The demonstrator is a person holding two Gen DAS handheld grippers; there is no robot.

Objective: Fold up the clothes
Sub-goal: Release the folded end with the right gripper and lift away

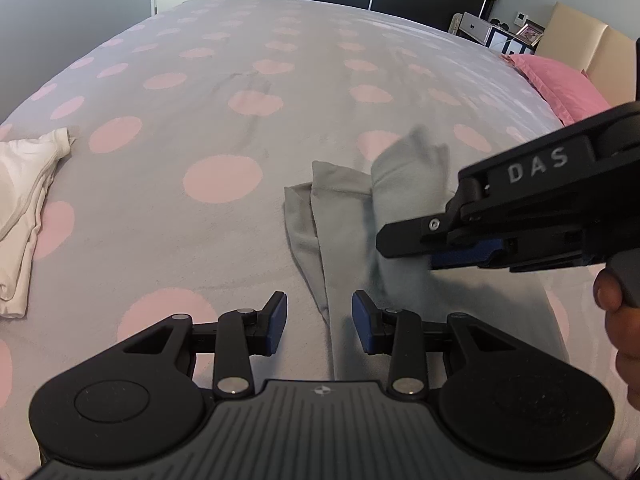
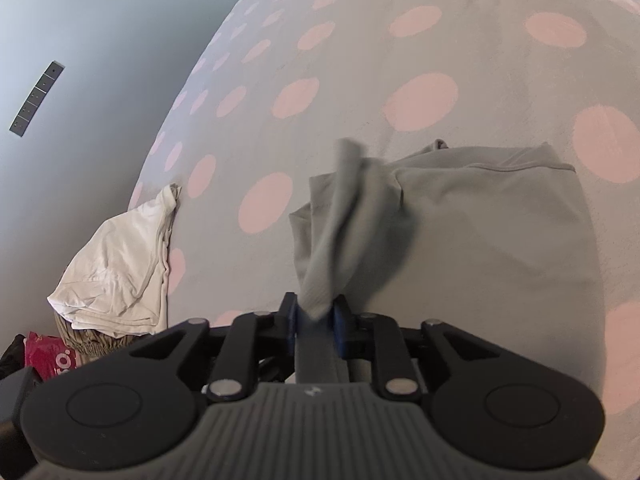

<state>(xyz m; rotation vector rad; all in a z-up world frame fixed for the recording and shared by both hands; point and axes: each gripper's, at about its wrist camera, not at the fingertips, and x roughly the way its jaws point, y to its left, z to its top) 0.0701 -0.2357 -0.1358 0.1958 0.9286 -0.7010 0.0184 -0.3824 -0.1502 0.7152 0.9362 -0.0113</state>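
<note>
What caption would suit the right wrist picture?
Right claw pinches a fold of the grey garment on the spotted bed, white clothes beside.

- Printed in pale capitals along the black side of the right gripper (image 1: 404, 240), as seen from the left wrist: "DAS".
- Partly legible in white on the red packet (image 2: 46, 354) at the lower left of the right wrist view: a rounded "o" and a dot, rest cut off.
- Elsewhere nothing readable.
</note>
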